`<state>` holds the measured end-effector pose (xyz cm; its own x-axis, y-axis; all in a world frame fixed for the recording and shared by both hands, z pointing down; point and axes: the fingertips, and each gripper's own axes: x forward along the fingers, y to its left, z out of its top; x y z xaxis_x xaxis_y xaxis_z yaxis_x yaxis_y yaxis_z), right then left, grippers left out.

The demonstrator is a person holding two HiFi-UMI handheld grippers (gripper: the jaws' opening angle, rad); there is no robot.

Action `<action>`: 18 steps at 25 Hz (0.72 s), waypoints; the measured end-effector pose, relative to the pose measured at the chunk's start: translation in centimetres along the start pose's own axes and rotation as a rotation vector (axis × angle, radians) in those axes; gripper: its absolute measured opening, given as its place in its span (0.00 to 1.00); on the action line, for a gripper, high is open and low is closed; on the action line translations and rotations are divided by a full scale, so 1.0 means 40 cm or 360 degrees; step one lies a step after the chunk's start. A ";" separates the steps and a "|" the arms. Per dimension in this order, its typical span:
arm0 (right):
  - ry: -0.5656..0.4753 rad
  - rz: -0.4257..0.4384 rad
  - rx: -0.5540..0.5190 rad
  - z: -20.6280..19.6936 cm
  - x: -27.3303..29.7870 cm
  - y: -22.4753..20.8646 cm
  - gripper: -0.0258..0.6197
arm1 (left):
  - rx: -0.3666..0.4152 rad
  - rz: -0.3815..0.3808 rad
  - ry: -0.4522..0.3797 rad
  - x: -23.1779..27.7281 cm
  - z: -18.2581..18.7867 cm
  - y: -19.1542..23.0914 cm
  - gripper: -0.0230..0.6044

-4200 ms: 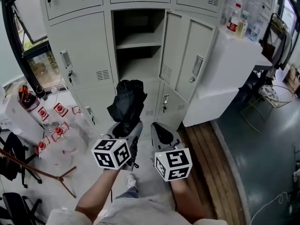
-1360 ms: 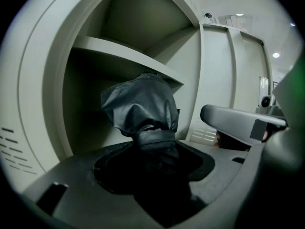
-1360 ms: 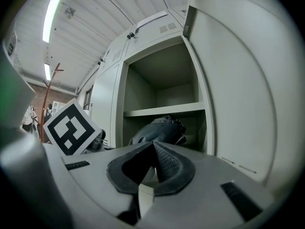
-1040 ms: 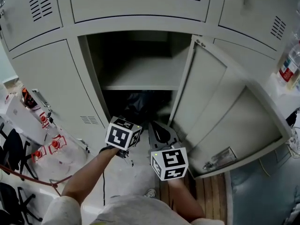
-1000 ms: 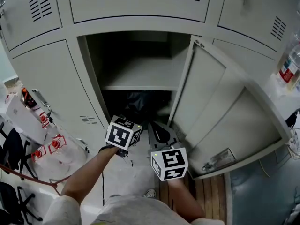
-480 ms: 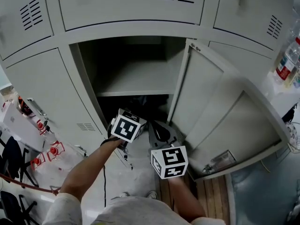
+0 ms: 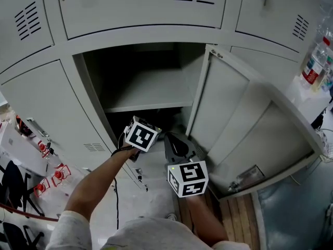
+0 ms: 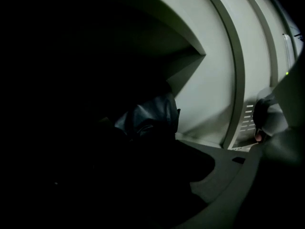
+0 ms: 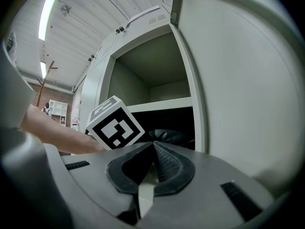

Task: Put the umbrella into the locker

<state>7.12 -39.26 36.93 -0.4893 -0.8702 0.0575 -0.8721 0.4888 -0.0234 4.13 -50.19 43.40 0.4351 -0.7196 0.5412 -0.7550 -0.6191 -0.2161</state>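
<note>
The umbrella [image 8: 151, 119] is inside the locker [image 7: 136, 35], in the lower compartment under the shelf [image 7: 148, 94]. Its black cloth shows as a crumpled bundle against the pale inner wall. From my head view it is lost in the shadow below the shelf.

My left gripper [image 7: 141, 133] reaches into the mouth of that same compartment, with my forearm [image 7: 99, 181] stretched out behind it. Its own view is nearly black. I can make out the grey of one jaw at the lower right, with the dark cloth ahead of it. The other jaw is swallowed by the dark, so I cannot tell whether the jaws are apart, together or on the umbrella.

My right gripper [image 9: 152, 148] is outside the locker, just beside the left one and nearer to me, in front of the open door [image 7: 244, 124]. Its jaws are closed, ribbed pads pressed together with nothing between them. It points at the lower compartment; the left gripper's marker cube [image 9: 116, 124] and a bit of the umbrella's cloth show beyond its tips.

The door stands open to the right. Bottles [image 7: 310, 66] stand on a white surface [image 7: 307, 95] at the far right.
</note>
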 end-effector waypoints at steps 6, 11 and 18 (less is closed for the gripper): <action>0.0019 -0.0001 0.0006 -0.011 0.013 -0.004 0.04 | 0.0089 0.0025 0.0053 0.030 0.000 0.031 0.45; 0.0019 -0.0001 -0.0005 -0.007 0.024 -0.007 0.04 | 0.0201 0.0089 0.0080 0.049 0.000 0.051 0.45; 0.0026 -0.0004 -0.0010 -0.012 0.031 -0.006 0.04 | 0.0321 0.0142 0.0130 0.077 -0.010 0.077 0.45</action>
<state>6.72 -40.43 37.48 -0.4867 -0.8704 0.0741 -0.8733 0.4869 -0.0172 2.93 -54.19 44.72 0.3236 -0.7514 0.5750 -0.6718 -0.6104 -0.4196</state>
